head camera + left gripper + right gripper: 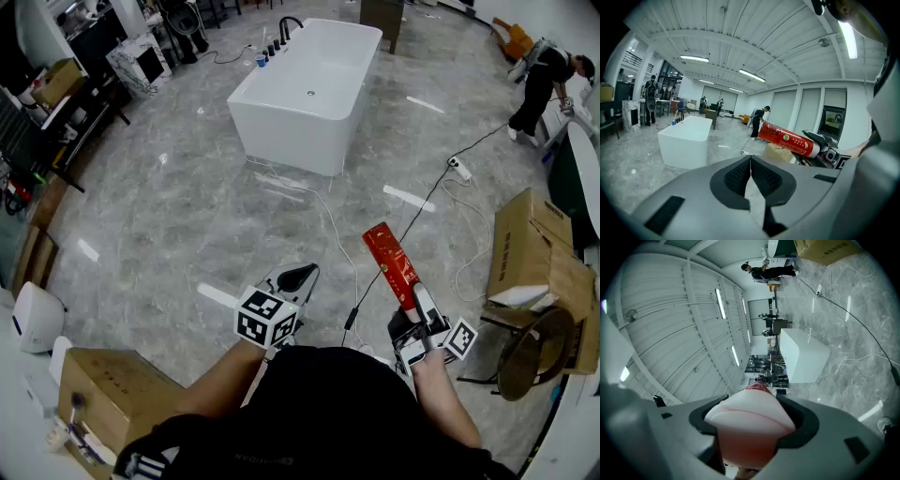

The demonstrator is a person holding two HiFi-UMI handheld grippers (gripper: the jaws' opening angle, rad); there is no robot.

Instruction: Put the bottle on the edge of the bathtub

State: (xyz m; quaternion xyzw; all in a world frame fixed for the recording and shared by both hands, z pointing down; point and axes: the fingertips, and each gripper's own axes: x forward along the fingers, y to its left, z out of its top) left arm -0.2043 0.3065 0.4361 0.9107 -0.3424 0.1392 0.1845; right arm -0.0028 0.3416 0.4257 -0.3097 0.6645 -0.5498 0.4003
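The left gripper (298, 277) is clenched shut on nothing. To its right, the right gripper (419, 305) grasps the red bottle (391, 264) by one end, well apart from the bathtub (291, 131). The left gripper view shows the bottle's labelled side, while the right gripper view shows only its blurred end.

One white bathtub (309, 89), one red bottle (392, 265), two grippers, left gripper (298, 277) and right gripper (421, 307), one power strip (459, 168) on the floor (187, 216), one person (544, 84) standing far right
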